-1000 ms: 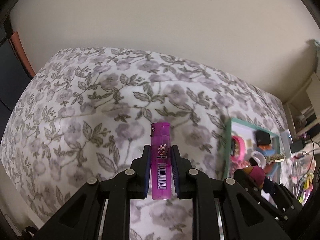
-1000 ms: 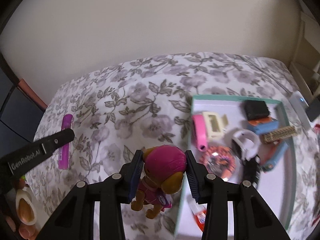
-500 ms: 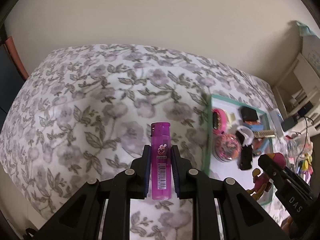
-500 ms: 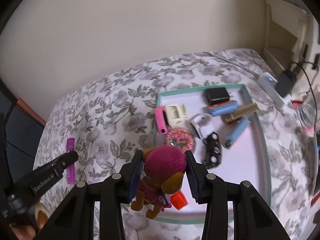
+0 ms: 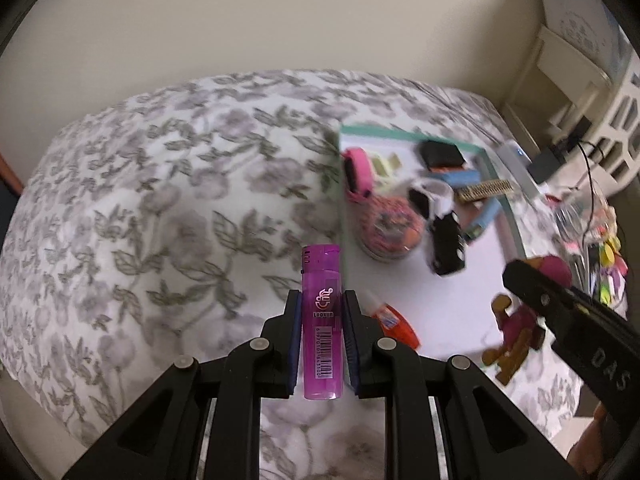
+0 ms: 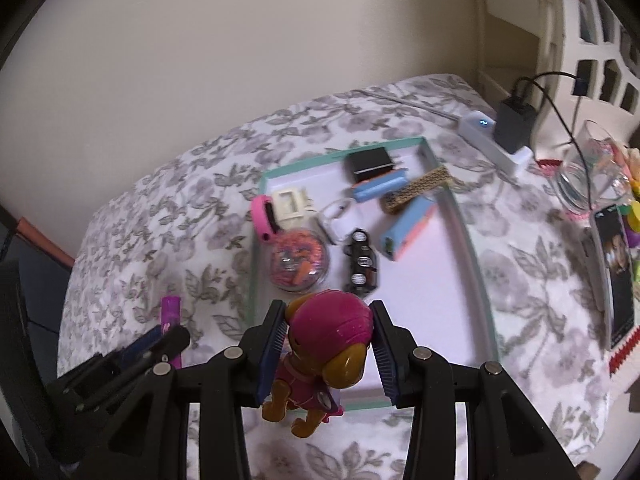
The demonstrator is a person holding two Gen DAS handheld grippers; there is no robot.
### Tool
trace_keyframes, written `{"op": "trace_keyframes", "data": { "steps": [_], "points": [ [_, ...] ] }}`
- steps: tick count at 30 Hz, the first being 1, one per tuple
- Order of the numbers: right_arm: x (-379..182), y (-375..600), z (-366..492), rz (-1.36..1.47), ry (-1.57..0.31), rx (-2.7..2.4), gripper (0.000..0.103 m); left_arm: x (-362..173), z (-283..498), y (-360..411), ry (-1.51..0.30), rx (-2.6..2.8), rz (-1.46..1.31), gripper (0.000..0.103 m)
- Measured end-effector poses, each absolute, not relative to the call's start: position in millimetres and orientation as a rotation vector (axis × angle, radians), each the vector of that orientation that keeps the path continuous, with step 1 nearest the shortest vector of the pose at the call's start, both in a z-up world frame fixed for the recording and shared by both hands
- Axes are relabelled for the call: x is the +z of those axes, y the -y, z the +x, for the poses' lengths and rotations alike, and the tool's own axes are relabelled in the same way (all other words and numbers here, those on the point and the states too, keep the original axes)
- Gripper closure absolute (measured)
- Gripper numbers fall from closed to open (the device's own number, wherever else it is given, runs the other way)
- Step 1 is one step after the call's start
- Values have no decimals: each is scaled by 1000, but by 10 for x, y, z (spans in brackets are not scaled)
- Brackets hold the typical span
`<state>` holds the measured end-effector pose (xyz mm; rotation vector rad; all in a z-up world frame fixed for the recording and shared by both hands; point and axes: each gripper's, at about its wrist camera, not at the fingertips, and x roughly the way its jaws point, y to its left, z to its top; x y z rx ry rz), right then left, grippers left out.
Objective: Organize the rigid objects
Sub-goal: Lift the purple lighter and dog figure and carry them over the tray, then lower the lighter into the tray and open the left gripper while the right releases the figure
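My left gripper (image 5: 321,312) is shut on a purple lighter (image 5: 322,320), held upright above the floral cloth by the tray's left edge. My right gripper (image 6: 329,332) is shut on a pink-and-brown toy dog (image 6: 320,356), held above the near edge of the teal-rimmed tray (image 6: 476,264). The tray (image 5: 504,200) holds several small things: a pink band (image 6: 261,220), a round orange glitter case (image 6: 298,260), a black toy car (image 6: 360,264), a blue bar (image 6: 406,228). The left gripper and lighter (image 6: 170,312) show at the right wrist view's lower left; the dog (image 5: 516,320) shows in the left view.
A small orange-red tube (image 5: 394,320) lies in the tray near the left gripper. Right of the tray stand a white power strip with a black charger (image 6: 512,124), a clear glass (image 6: 584,168) and a phone (image 6: 616,272). A white shelf (image 6: 580,20) stands behind.
Both grippers have moved right, over the tray. The tray now looks larger and closer in both views. Both grips are unchanged.
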<state>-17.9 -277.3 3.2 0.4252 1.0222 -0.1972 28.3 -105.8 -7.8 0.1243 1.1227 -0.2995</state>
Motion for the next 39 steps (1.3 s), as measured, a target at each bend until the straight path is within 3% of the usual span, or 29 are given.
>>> {"op": "trace_keyframes", "data": {
  "steps": [26,39],
  "points": [
    [-667,3244,-71,438,-1254,-338,59,-565,104,1823,-1200,-432,325,83],
    [-859,3257,-55,427,-1308,-344,59,-725,165,1830,-1240,-432,307,82]
  ]
}}
